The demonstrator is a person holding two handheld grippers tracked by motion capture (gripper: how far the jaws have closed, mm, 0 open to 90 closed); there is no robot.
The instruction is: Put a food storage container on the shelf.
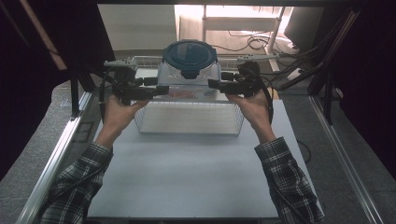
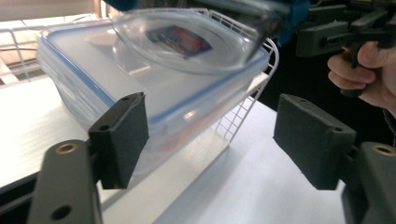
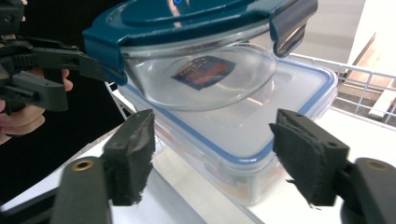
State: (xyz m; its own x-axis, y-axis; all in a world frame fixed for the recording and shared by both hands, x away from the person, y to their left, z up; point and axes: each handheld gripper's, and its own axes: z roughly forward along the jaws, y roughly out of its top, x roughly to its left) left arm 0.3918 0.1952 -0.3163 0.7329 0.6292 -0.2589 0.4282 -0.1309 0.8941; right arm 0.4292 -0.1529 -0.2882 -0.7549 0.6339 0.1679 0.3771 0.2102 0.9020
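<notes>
Left gripper and right gripper level, facing inward, flanking stacked containers above basket; both fingers released.

The high view looks down from above; both gripper views face inward, close, sharing the stacked containers.

Two forearms in plaid sleeves reach forward, each hand gripping tongs; left tongs and right tongs point inward toward each other, jaws spread apart.
</notes>
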